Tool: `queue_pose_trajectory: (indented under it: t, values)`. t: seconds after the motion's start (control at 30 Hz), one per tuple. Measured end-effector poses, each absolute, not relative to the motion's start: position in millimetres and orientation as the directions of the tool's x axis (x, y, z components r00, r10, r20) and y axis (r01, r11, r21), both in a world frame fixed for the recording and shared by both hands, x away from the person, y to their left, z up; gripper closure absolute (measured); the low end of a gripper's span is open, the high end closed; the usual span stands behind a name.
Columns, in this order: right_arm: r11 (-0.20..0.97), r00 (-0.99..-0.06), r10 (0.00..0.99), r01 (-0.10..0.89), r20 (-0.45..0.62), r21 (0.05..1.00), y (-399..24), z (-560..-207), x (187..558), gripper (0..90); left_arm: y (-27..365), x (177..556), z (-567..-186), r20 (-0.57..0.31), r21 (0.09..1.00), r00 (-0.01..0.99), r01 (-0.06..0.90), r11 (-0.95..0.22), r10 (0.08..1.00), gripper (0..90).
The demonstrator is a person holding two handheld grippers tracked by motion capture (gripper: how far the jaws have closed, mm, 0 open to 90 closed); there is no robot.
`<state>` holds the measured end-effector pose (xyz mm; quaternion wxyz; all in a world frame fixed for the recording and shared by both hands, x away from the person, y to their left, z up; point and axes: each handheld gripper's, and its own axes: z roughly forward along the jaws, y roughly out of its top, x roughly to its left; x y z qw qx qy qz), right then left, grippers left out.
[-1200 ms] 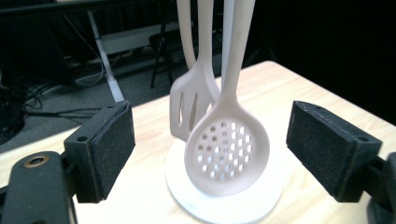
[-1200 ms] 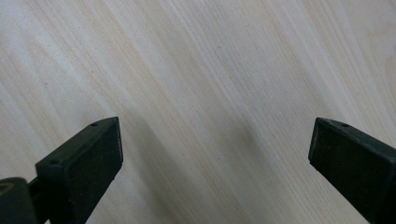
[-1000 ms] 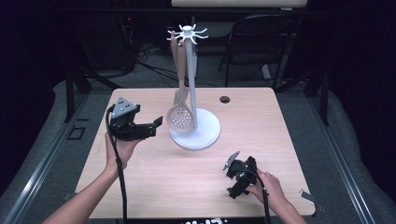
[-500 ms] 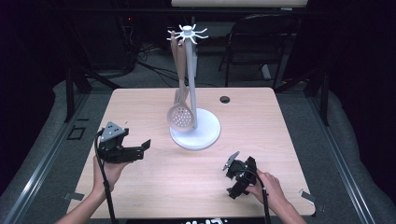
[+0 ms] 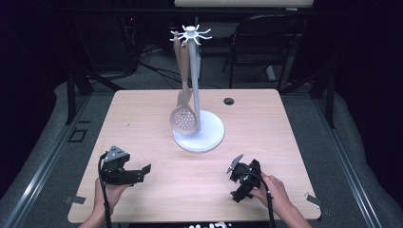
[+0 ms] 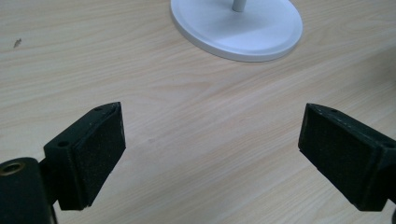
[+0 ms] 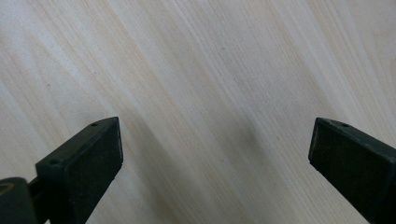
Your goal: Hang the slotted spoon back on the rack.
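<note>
so the person's got both grippers down near their own edge of the wooden table, neither one holding anything. left gripper sits at the front left corner area, jaws spread wide with just bare wood between them, pointed across the table toward the stand. from the left gripper view you can see the white round base of the utensil stand up ahead, well apart from the jaws. right gripper is at the front right, tilted down at the tabletop, jaws also wide apart and empty, plain wood grain between them in the right gripper view.

the slotted spoon is hanging on the stand in the middle of the table, handle up at the hooks, perforated bowl down low just above the base. looks like a second wooden utensil hangs right behind it, hard to make out. small black round thing sits on the table toward the far side, right of the stand.
</note>
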<state>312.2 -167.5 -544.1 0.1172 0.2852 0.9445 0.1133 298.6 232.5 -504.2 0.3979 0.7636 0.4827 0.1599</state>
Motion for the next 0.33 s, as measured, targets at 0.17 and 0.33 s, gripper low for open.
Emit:
queue_pose_trajectory:
  t: [0.17, 0.33]
  values:
    - [0.817, -0.814, 0.557, 0.502, -0.162, 0.284, -166.2, -544.0, 311.9, 2.5, 235.7, 300.4, -508.5, -0.126, 0.767, 0.47, 0.605, -0.215, 0.873, 7.0]
    - [0.815, -0.807, 0.562, 0.504, -0.181, 0.286, -168.6, -541.5, 312.8, 2.5, 239.1, 306.3, -512.8, -0.123, 0.763, 0.455, 0.612, -0.21, 0.882, 4.9]
